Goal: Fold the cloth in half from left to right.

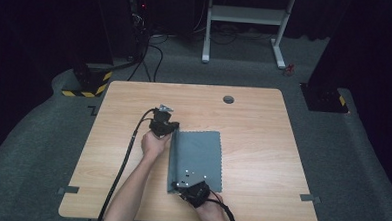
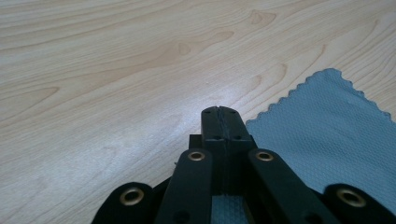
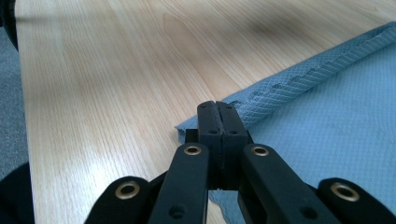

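Lying on the light wooden table (image 1: 262, 143), folded along its left edge, the grey-blue scallop-edged microfibre cloth (image 1: 198, 155), being pinched at far corner by closed left gripper (image 1: 171, 131), near corner by closed right gripper (image 1: 180, 186).

Grey-blue cloth (image 1: 198, 153) with fine woven texture, light woodgrain table (image 1: 253, 123), black grippers

Left gripper (image 1: 169, 131): I see it left of frame centre in the high view, jaws pressed together.
Left hand (image 1: 154, 145): just below it, forearm running down to the bottom edge.
Right gripper (image 1: 184, 187): lower centre, jaws closed tight, tips toward upper left.
Right hand (image 1: 210, 210): at the bottom edge, wrist angled up-left.
Gripper views: I see both jaw pairs meeting without a gap.
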